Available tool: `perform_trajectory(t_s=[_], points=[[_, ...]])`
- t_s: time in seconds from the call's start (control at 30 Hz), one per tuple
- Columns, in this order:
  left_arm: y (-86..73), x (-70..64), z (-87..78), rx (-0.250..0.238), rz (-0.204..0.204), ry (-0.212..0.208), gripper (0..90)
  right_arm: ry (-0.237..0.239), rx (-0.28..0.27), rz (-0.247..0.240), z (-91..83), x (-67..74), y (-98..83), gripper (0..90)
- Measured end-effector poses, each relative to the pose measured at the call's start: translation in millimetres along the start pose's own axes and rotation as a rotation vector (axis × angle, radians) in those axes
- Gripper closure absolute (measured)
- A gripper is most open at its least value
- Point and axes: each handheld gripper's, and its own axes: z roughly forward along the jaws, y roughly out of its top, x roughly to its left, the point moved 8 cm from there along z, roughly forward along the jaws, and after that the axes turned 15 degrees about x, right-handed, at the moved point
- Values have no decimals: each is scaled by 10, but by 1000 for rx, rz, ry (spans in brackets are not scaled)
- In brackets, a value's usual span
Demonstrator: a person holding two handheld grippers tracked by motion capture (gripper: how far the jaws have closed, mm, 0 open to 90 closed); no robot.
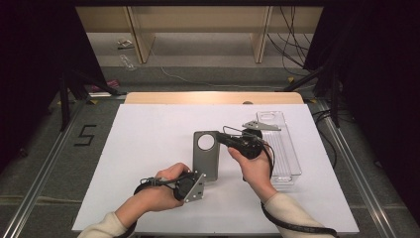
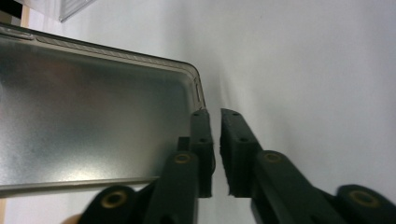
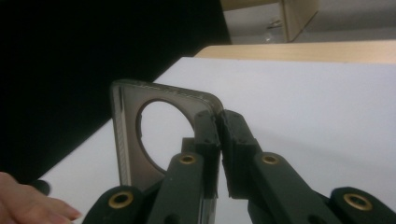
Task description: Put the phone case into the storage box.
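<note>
While we looked down on the white table (image 1: 148,148), the largest thing on it was the clear plastic tray (image 1: 287,153) lying at the right, long, ribbed and glossy. Left of it, near the middle, lay the grey phone case (image 1: 206,154), a smoky, translucent shell with rounded corners, a raised rim and a big round camera cut-out at its far end.

We held both tools on that case. The left gripper (image 1: 192,184) sat at the near right corner; in its own view the left gripper (image 2: 214,122) had its jaws almost together around the case's side wall (image 2: 198,93), pinching the rim. The right gripper (image 1: 224,138) met the far right corner, and in its view the right gripper (image 3: 217,122) was clamped on the wall beside the cut-out (image 3: 166,126).

We judged the step to be lifting or flexing the case by its edge. Doing it well meant keeping both bites shallow and square on the thin rim, moving the hands together, since soft plastic of that kind would twist or slip free under uneven pull.
</note>
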Motion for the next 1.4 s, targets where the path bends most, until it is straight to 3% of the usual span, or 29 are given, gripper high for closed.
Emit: perform_trajectory(t_s=[0.13, 0.23, 0.37, 0.53, 0.67, 0.8, 0.97, 1.4], points=[[30, 10, -40, -28, -23, 10, 722, -7, -7, 14, -18, -36, 6, 861], [48, 31, -104, -65, -101, 13, 634, -18, -10, 10, -32, -48, 15, 861], [65, 42, -194, -147, -235, -17, 485, -34, -14, 6, -55, -57, 29, 860], [-3, 97, -278, -176, -350, -1, 270, -51, -25, -5, -89, -70, 50, 859], [-90, 133, -345, -229, -454, -13, 161, -63, -34, -12, -124, -89, 73, 859], [-204, 181, -389, -290, -575, -28, 139, -73, -39, -17, -149, -108, 87, 859], [-366, 185, -383, -307, -672, -62, 82, -83, -40, -31, -168, -110, 98, 858], [-646, 285, -417, -355, -854, -52, 31, -92, -46, -44, -205, -109, 126, 857]])
